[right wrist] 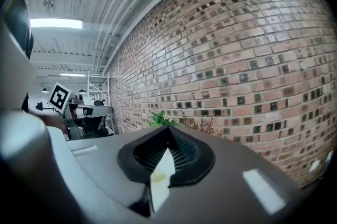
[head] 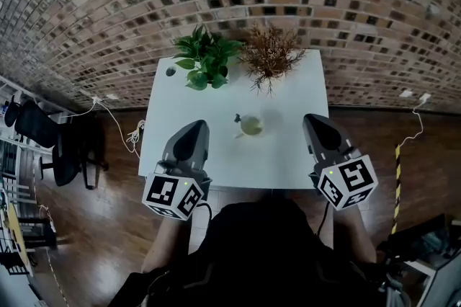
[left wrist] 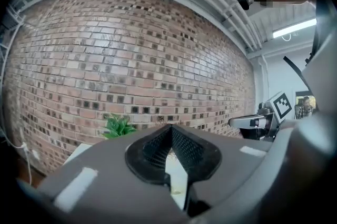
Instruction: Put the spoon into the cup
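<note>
A small pale green cup (head: 251, 126) stands in the middle of the white table (head: 288, 161). A thin dark handle, apparently the spoon (head: 237, 119), sticks out at the cup's left rim. My left gripper (head: 196, 125) hangs over the table's front left, left of the cup and apart from it. Its jaws are shut and hold nothing; in the left gripper view they meet at the left gripper's (left wrist: 171, 129) tip. My right gripper (head: 312, 119) hovers over the front right, also apart from the cup. The right gripper (right wrist: 169, 131) looks shut and empty.
A green leafy plant (head: 206, 58) and a dry brown plant (head: 270, 53) stand at the table's far edge against the brick wall (head: 108, 3). A small dark object (head: 171, 71) lies at the far left corner. A dark chair (head: 43, 136) and cables are on the floor left.
</note>
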A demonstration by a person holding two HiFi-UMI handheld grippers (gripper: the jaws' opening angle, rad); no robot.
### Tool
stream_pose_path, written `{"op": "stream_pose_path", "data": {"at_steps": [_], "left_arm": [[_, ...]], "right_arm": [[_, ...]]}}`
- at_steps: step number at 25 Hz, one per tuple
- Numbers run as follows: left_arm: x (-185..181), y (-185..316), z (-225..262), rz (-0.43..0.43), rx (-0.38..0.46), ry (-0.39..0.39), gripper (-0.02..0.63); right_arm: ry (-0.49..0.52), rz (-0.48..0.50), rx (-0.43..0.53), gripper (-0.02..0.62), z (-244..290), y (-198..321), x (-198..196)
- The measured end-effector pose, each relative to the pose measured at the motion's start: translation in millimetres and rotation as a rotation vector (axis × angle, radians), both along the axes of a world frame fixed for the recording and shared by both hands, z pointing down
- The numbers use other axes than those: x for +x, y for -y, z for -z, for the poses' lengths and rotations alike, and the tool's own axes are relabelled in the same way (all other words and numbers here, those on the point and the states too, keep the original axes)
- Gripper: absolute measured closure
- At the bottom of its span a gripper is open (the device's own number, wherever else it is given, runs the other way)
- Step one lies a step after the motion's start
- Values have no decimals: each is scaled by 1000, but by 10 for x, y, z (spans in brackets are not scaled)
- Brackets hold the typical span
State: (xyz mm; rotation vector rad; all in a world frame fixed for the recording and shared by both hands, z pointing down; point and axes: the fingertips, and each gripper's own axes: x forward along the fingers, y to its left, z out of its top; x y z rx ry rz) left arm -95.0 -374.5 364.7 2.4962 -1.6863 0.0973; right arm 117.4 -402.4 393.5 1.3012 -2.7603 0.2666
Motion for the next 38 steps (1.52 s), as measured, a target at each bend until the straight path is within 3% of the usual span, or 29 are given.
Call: {"op": "stream_pose_path", "data": {"at_steps": [10, 15, 21, 32, 38], "left_arm": [[-451, -560, 143, -126, 57, 8, 594], [-535, -780, 55, -181, 37, -46, 594], [-541, -914, 60, -201, 16, -94, 594], [-252, -1158, 353, -94, 51, -26, 594], [48, -1244, 399, -110, 47, 0, 594]], "right_arm": [[-57, -139, 6, 589, 221, -768, -361], [-90, -229, 0, 589, 256, -1174, -346], [-82, -269, 15, 589, 409, -1480, -292], [-57, -194, 78, 589, 669, -1476, 40], [-55, -155, 72, 589, 606, -1452, 172]]}}
